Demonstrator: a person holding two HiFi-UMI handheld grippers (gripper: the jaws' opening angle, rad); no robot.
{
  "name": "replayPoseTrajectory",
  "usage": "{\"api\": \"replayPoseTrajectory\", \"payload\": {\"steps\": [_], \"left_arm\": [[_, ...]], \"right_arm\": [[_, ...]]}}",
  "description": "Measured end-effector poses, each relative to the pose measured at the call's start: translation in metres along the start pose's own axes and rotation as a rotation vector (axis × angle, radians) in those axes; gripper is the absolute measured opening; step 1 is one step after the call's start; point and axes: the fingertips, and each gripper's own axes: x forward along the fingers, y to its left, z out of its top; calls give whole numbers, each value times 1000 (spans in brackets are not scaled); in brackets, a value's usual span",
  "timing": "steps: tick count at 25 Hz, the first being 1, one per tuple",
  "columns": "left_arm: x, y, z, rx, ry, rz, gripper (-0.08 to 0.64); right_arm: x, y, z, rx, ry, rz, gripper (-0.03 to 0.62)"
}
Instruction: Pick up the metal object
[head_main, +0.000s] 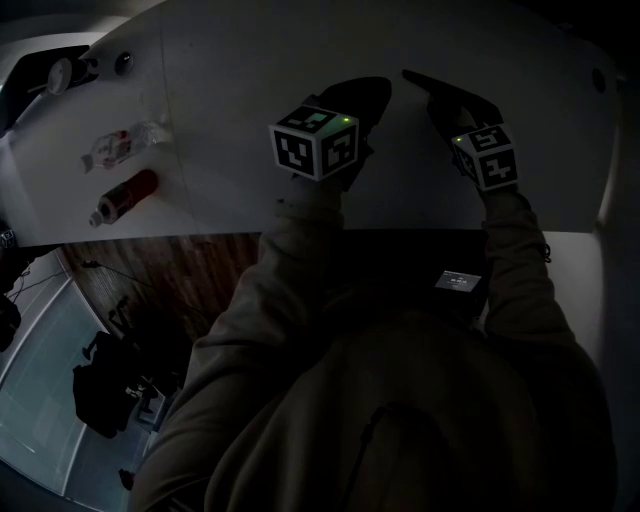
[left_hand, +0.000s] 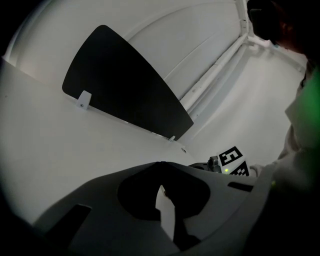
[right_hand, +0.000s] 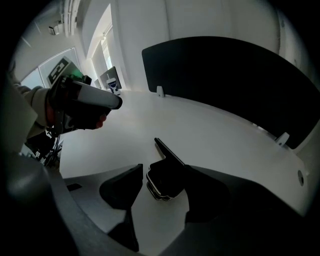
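Clear bottle (head_main: 125, 143), red bottle (head_main: 126, 196) far left of metal object (right_hand: 161, 185), divider (right_hand: 215, 75) behind

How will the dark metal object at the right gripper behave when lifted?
Probably stiff: the metal object shows hard, shiny edges. Those smooth edges may slip. Its long thin arm sticks out to one side, so it could tilt in the right gripper if held off-centre.

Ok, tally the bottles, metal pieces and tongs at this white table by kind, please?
Bottles: 2 (clear bottle, red bottle)
Metal pieces: 1 (dark metal object, lying between the open jaws of the right tongs)
Tongs: 2 (left tongs, right tongs)
Total: 5
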Motion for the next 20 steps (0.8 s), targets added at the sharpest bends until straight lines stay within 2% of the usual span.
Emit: {"api": "replayPoseTrajectory", "payload": {"steps": [7, 11, 16, 20], "left_arm": [[0, 1, -3, 28, 23, -3, 2], [0, -6, 3, 34, 17, -21, 2], [-1, -16, 9, 56, 12, -31, 2], [-6, -21, 11, 62, 8, -24, 2]], "right_arm": [[6, 2, -4, -67, 47, -43, 215], [2, 8, 8, -111, 34, -10, 149], [-8, 1, 22, -174, 14, -62, 49], [-14, 0, 23, -121, -10, -58, 43]]}}
